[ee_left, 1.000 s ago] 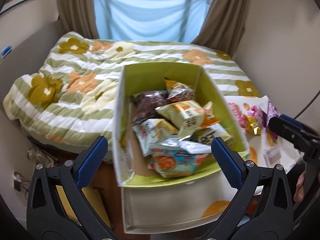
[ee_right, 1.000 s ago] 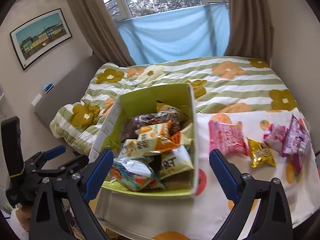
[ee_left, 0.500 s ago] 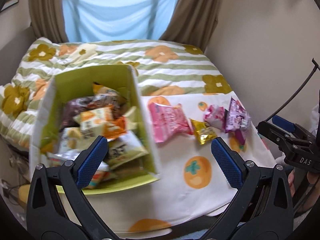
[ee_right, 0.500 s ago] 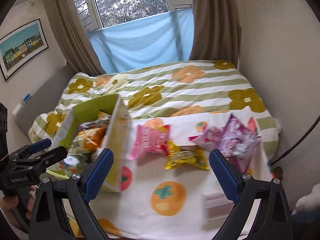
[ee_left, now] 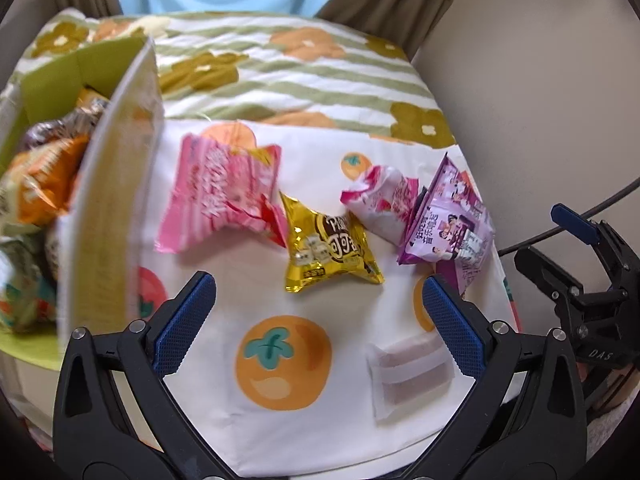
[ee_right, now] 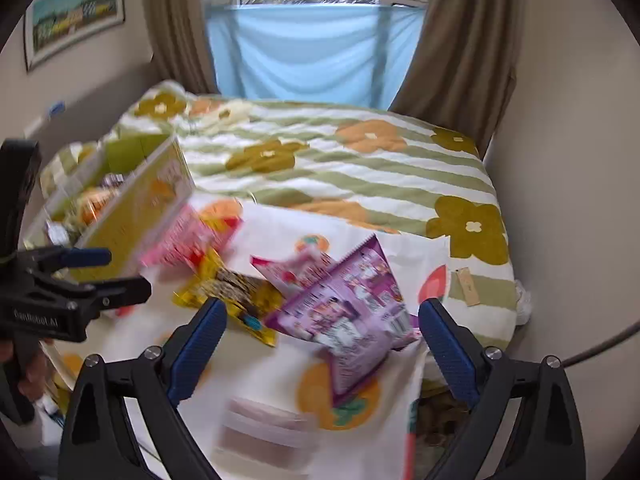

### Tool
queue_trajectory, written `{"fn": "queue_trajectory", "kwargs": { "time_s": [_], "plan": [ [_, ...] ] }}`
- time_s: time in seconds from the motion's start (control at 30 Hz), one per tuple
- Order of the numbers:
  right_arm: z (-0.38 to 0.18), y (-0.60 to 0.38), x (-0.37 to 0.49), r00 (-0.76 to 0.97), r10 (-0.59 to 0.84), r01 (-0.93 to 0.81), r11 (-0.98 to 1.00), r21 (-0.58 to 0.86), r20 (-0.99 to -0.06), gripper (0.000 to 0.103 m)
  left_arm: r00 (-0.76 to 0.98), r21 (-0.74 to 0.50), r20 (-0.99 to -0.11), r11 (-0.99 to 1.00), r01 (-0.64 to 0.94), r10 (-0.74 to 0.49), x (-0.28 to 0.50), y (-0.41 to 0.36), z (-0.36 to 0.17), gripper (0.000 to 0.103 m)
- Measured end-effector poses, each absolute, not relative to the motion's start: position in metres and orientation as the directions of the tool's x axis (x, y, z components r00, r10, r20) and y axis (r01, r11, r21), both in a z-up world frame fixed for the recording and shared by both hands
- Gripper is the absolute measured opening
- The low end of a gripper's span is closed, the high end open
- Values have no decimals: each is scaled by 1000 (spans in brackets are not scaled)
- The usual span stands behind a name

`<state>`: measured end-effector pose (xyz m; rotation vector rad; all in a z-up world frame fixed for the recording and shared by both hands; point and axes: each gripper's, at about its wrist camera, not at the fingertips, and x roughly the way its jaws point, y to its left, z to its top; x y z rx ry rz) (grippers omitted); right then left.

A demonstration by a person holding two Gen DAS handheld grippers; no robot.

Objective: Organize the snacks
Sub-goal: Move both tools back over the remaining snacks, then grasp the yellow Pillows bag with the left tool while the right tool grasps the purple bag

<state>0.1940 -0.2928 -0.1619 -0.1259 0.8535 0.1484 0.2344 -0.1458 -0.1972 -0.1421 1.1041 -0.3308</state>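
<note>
Several snack packets lie on a white cloth with orange fruit prints (ee_left: 280,360): a pink packet (ee_left: 222,196), a gold packet (ee_left: 330,250), a pink-white packet (ee_left: 380,204) and a purple packet (ee_left: 448,220). The purple packet (ee_right: 348,308) and gold packet (ee_right: 228,292) also show in the right wrist view. A green box (ee_left: 108,200) full of snacks stands at the left. My left gripper (ee_left: 316,316) is open and empty, just short of the gold packet. My right gripper (ee_right: 322,344) is open and empty, over the purple packet.
A small white sachet (ee_left: 408,376) lies near the cloth's front edge. A bed with a green-striped flower quilt (ee_right: 340,160) lies behind. A wall (ee_left: 540,100) stands to the right, curtains (ee_right: 460,40) and a window behind. A black cable (ee_left: 600,200) runs at the right.
Both grippers have swung right, away from the green box, and moved closer to the loose packets on the cloth. Both stay open and empty.
</note>
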Motion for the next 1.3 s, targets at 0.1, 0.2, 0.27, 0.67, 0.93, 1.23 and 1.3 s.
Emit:
{"fn": "queue_trajectory", "kwargs": {
  "time_s": [0.1, 0.2, 0.27, 0.67, 0.93, 1.23, 1.3],
  "plan": [
    [-182, -301, 202, 621, 87, -233, 969, -77, -779, 96, 393, -295, -856, 941, 163, -337, 243, -157, -217, 102],
    [-198, -309, 208, 608, 109, -248, 967, -58, -787, 96, 380, -306, -859, 939, 156, -343, 253, -165, -234, 102],
    [-207, -312, 214, 602, 109, -247, 968, -54, -791, 96, 373, -319, -858, 935, 153, -354, 260, -168, -243, 102],
    [-240, -309, 237, 545, 20, -332, 923, -194, -838, 96, 285, -349, -884, 928, 128, -371, 297, -183, -285, 82],
    [-251, -302, 250, 522, 2, -426, 867, -259, -853, 96, 234, -363, -894, 923, 127, -383, 305, -184, -297, 59],
    [-268, -304, 268, 480, -11, -458, 850, -262, -877, 96, 228, -365, -892, 920, 142, -389, 299, -178, -290, 52],
    [-271, -307, 270, 469, 7, -455, 859, -235, -883, 96, 233, -357, -893, 922, 151, -384, 296, -178, -287, 52]
  ]
}}
